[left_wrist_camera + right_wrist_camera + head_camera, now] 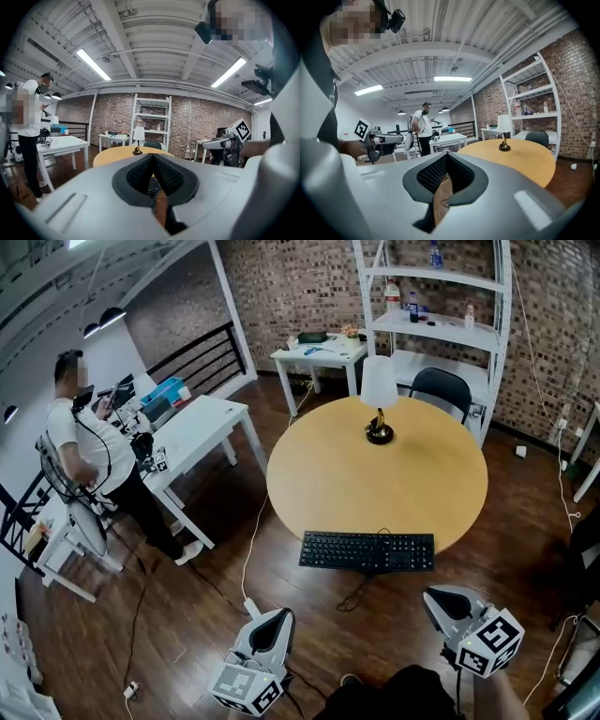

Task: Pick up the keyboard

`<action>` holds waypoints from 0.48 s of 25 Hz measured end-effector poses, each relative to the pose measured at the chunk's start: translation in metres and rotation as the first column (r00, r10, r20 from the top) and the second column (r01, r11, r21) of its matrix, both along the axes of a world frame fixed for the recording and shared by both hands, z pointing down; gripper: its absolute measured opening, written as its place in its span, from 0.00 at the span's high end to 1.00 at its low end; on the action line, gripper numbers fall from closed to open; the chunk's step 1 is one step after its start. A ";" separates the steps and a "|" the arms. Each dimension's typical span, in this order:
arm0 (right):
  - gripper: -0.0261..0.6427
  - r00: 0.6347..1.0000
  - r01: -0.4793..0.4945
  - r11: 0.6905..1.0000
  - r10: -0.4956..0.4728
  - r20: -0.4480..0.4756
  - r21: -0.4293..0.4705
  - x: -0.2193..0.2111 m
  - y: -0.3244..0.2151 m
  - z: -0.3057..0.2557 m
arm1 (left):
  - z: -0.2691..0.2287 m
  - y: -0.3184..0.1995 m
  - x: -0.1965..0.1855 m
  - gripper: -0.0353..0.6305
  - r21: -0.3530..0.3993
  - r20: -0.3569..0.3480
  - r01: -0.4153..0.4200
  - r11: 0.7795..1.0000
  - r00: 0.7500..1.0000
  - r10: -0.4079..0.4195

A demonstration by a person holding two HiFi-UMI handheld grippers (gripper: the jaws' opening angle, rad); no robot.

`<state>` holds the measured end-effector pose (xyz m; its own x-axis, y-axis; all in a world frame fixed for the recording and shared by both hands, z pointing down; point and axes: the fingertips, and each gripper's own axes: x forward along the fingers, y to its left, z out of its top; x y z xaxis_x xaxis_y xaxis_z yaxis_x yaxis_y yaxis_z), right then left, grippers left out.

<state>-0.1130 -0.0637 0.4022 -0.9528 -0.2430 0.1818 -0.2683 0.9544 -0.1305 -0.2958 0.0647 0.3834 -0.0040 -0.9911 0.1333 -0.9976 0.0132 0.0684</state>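
A black keyboard point(367, 550) lies at the near edge of the round wooden table point(412, 479), its cable hanging off the front. My left gripper point(275, 621) hovers over the floor, short of the table and left of the keyboard, shut and empty. My right gripper point(444, 604) hangs below the keyboard's right end, also shut with nothing in it. In the left gripper view, a strip of the keyboard point(153, 184) shows through the gap between the pads, and the right gripper point(225, 143) appears at the right. The right gripper view looks past the table point(520, 157) with floor between its pads.
A table lamp point(379, 395) stands on the round table's far side, a dark chair point(441, 388) behind it. A white desk point(202, 432) with a person point(89, 451) beside it is on the left. A white shelf unit point(441, 306) lines the brick wall. Cables point(251, 559) run across the floor.
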 end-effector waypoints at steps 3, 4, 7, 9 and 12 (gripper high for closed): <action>0.96 0.999 -0.034 0.999 0.034 -0.018 -0.008 -0.001 -0.012 0.008 | 0.008 -0.011 -0.017 0.95 -0.001 -0.044 -0.002 1.000 0.999 0.002; 0.96 0.999 -0.049 0.999 0.049 -0.018 -0.009 -0.001 -0.018 0.010 | 0.011 -0.017 -0.022 0.95 -0.003 -0.055 -0.001 1.000 0.999 0.001; 0.96 0.997 -0.078 0.997 0.078 -0.021 -0.006 -0.005 -0.043 0.016 | 0.020 -0.037 -0.036 0.94 -0.020 -0.066 0.005 1.000 0.998 -0.007; 0.96 0.995 -0.095 0.995 0.094 -0.015 -0.011 -0.008 -0.062 0.018 | 0.022 -0.054 -0.042 0.94 -0.035 -0.061 0.001 0.999 0.998 -0.003; 0.96 0.993 -0.119 0.993 0.119 0.019 -0.017 -0.014 -0.093 0.014 | 0.027 -0.079 -0.049 0.94 -0.074 -0.048 -0.028 0.997 0.999 0.025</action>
